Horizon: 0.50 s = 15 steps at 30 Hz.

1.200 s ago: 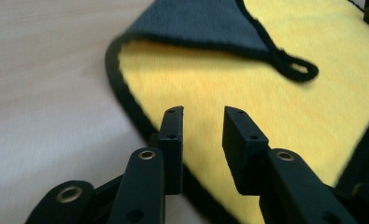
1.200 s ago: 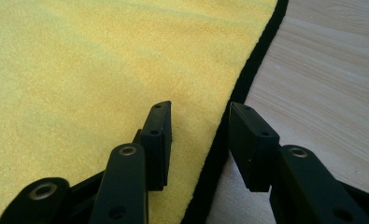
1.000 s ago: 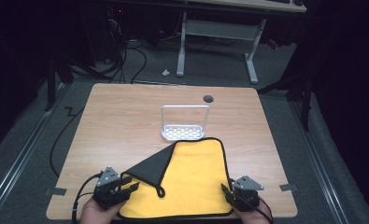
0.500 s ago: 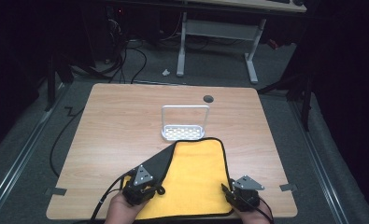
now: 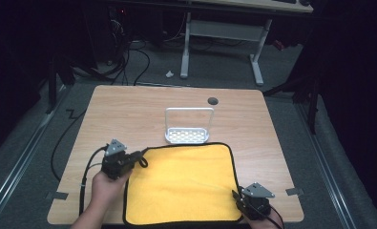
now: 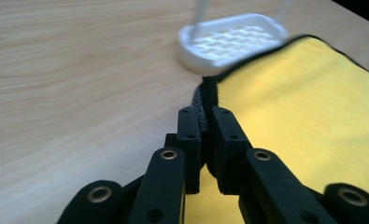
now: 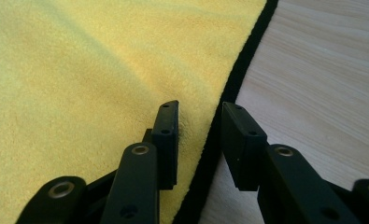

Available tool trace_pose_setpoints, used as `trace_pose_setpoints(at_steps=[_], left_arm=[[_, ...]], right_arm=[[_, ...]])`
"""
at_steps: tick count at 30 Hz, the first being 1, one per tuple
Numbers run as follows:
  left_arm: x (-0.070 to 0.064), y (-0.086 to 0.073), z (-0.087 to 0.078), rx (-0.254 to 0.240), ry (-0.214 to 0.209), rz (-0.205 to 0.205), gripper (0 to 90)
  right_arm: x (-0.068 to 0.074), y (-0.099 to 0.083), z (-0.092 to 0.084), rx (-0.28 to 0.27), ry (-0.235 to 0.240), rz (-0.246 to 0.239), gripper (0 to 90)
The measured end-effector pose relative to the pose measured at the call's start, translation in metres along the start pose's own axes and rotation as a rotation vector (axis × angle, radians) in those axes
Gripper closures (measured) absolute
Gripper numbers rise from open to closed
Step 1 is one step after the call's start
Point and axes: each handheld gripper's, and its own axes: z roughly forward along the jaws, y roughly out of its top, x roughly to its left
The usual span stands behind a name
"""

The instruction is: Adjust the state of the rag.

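Observation:
A yellow cloth with a black hem lies spread flat on the near half of the wooden table. My left gripper is at the cloth's far left corner, shut on the black hem, with the yellow face to its right. My right gripper sits at the cloth's near right edge. In the right gripper view its jaws stand open, one over the yellow cloth and one over bare wood, with the hem running between them.
A small white perforated rack with an upright wire handle stands just beyond the cloth's far edge, also close ahead in the left gripper view. A round cable hole is in the table's far right. Cables and a desk frame lie on the floor beyond.
My left gripper has carried the cloth's corner out to the far left. The dark folded-over flap is gone and the cloth now lies flat. The right gripper has stayed put.

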Motion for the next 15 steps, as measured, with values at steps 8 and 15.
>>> trace_pose_setpoints(at_steps=[8, 15], left_arm=[[0.035, -0.010, 0.020, -0.006, 0.073, -0.107, 64.4], [0.004, -0.033, -0.014, 0.008, -0.011, -0.015, 70.0]], right_arm=[[-0.005, -0.003, -0.003, 0.005, 0.004, 0.023, 67.4], [-0.009, 0.007, -0.009, -0.110, 0.012, 0.057, 64.1]])
